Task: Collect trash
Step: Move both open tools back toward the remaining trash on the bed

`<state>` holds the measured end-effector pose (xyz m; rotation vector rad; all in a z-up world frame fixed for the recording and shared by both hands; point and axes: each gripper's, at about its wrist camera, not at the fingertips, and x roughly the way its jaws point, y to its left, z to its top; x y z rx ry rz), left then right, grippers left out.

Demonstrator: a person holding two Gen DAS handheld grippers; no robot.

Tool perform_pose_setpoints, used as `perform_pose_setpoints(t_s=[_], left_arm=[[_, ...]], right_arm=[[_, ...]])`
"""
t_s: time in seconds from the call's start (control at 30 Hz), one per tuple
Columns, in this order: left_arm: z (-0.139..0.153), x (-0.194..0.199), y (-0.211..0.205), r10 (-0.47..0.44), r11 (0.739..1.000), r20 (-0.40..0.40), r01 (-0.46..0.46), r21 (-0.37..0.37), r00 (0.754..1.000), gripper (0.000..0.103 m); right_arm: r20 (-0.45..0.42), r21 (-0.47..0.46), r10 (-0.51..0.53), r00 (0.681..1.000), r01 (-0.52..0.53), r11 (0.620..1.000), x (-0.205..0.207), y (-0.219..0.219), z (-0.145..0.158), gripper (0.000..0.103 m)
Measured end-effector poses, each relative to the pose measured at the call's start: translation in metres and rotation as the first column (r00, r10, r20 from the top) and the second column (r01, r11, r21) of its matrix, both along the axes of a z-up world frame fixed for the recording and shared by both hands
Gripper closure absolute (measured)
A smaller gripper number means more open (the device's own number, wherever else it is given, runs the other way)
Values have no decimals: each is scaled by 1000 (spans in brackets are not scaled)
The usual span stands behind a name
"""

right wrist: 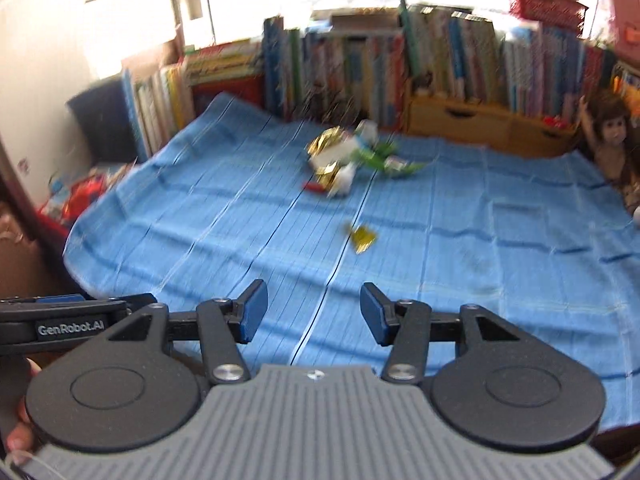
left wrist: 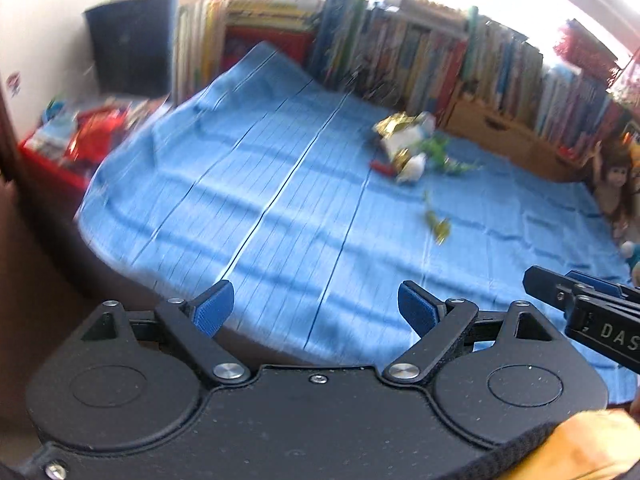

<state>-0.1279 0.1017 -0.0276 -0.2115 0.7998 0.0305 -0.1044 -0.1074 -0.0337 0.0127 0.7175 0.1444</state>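
A pile of trash (left wrist: 408, 148) (right wrist: 348, 160), with gold foil, white paper and green wrappers, lies on the far part of a blue cloth (left wrist: 248, 184) (right wrist: 500, 248). One small gold wrapper (left wrist: 438, 226) (right wrist: 362, 237) lies apart, nearer to me. My left gripper (left wrist: 316, 310) stands open over the cloth's near edge with nothing between its blue pads. My right gripper (right wrist: 314, 312) is open too and empty, well short of the gold wrapper. Each gripper shows at the edge of the other's view. Both views are blurred by motion.
A long row of books (left wrist: 420, 52) (right wrist: 400, 60) and wooden drawers (right wrist: 480, 120) line the back. A red bin (left wrist: 60, 148) with packets stands at the left. A doll (left wrist: 614, 176) (right wrist: 610, 136) sits at the right edge.
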Motion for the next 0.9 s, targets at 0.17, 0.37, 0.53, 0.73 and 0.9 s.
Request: perform_pose_setpoints(t_s=[0.17, 0.37, 0.53, 0.73, 0.9], left_arm=[[30, 40, -16, -22, 1000, 38, 23, -14, 999, 15], [50, 103, -40, -20, 999, 71, 22, -23, 997, 16], [49, 174, -69, -22, 999, 59, 24, -38, 998, 25], [42, 267, -98, -29, 999, 58, 31, -35, 998, 31], [-6, 310, -115, -47, 999, -36, 46, -21, 998, 39]], right_arm=[[54, 2, -25, 998, 25, 1000, 29, -15, 16, 37], [120, 12, -32, 992, 31, 999, 89, -39, 33, 35], [111, 55, -70, 991, 64, 996, 155, -69, 33, 35], [99, 69, -98, 990, 92, 993, 234, -101, 24, 35], [33, 78, -108, 994, 106, 991, 282, -120, -10, 34]])
